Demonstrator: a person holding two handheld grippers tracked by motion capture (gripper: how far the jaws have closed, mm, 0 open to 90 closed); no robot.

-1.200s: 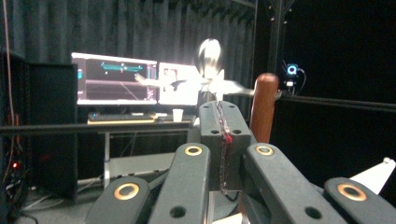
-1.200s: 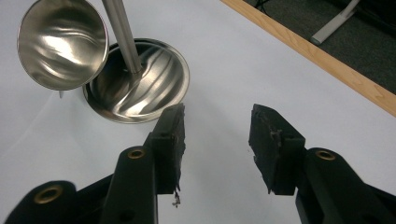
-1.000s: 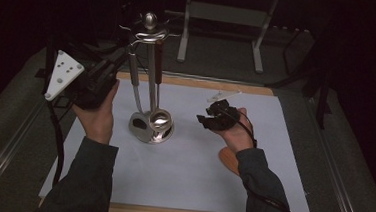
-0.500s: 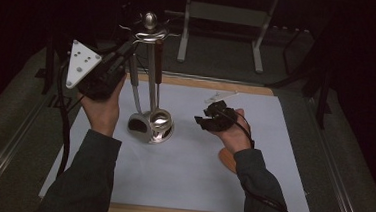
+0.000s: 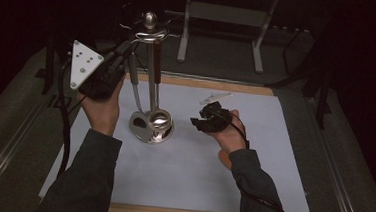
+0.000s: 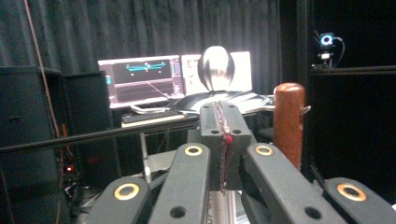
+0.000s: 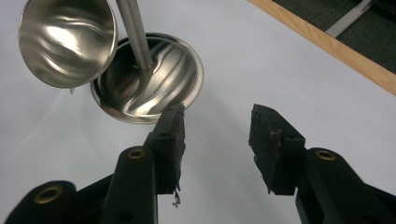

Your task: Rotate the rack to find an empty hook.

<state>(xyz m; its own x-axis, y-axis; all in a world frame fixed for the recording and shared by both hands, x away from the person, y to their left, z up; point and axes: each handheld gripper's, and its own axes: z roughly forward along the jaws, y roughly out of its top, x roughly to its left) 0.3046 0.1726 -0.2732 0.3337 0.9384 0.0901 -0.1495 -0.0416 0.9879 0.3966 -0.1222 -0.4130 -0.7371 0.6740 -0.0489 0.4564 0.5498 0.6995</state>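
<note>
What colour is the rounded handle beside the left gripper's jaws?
Reddish-brown, like wood: the rounded wooden handle shows best in the left gripper view.

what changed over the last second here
The left gripper rose and swung forward from beside the utensil stand to its top rack, jaws shut. What it grips is unclear. The right gripper stayed open, low over the white mat. The stand and its hanging ladle did not move.

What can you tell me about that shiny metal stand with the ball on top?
The polished silver metal stand rises upright from a round dished base on the white table sheet. A thin post ends in a ball knob above curved hooks. A shiny ladle bowl hangs near the base, and a brown wooden handle hangs near the top.
</note>
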